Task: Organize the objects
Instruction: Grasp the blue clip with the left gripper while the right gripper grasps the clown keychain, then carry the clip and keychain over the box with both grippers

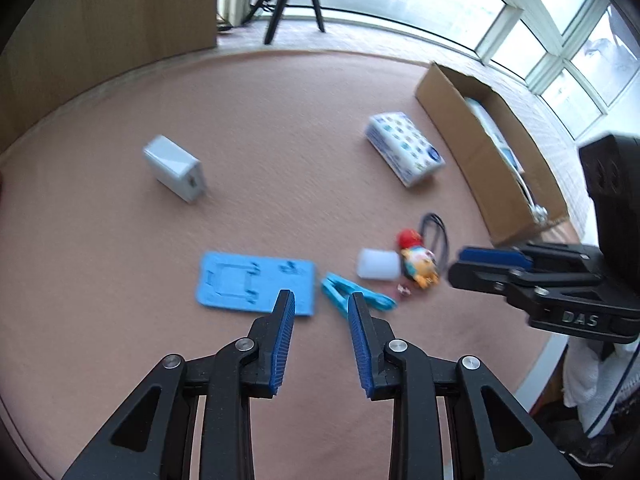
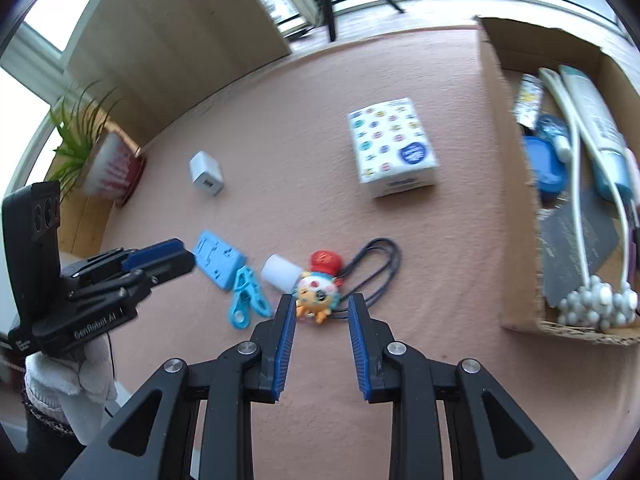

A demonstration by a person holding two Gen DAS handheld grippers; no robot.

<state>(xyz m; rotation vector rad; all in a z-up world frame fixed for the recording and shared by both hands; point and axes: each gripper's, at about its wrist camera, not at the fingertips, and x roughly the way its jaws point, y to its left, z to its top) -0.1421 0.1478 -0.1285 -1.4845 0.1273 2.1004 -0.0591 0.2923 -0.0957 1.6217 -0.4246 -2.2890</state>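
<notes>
Hovering above the pink tablecloth [image 1: 120, 240], the left gripper [image 1: 321, 300] holds its jaws apart and empty, just short of a blue clothes peg [image 1: 352, 294] and a flat blue phone stand [image 1: 256, 282]. The right gripper [image 2: 322, 305] is likewise spread and empty, its tips over a small orange toy figure with a red hat [image 2: 320, 292] on a dark cord [image 2: 380, 268]. A white cylinder [image 2: 281, 273] touches the toy. Farther off lie a white charger [image 2: 206, 173] and a patterned tissue pack [image 2: 392, 146]. To the right, the cardboard box [image 2: 516, 200] already holds several items.
</notes>
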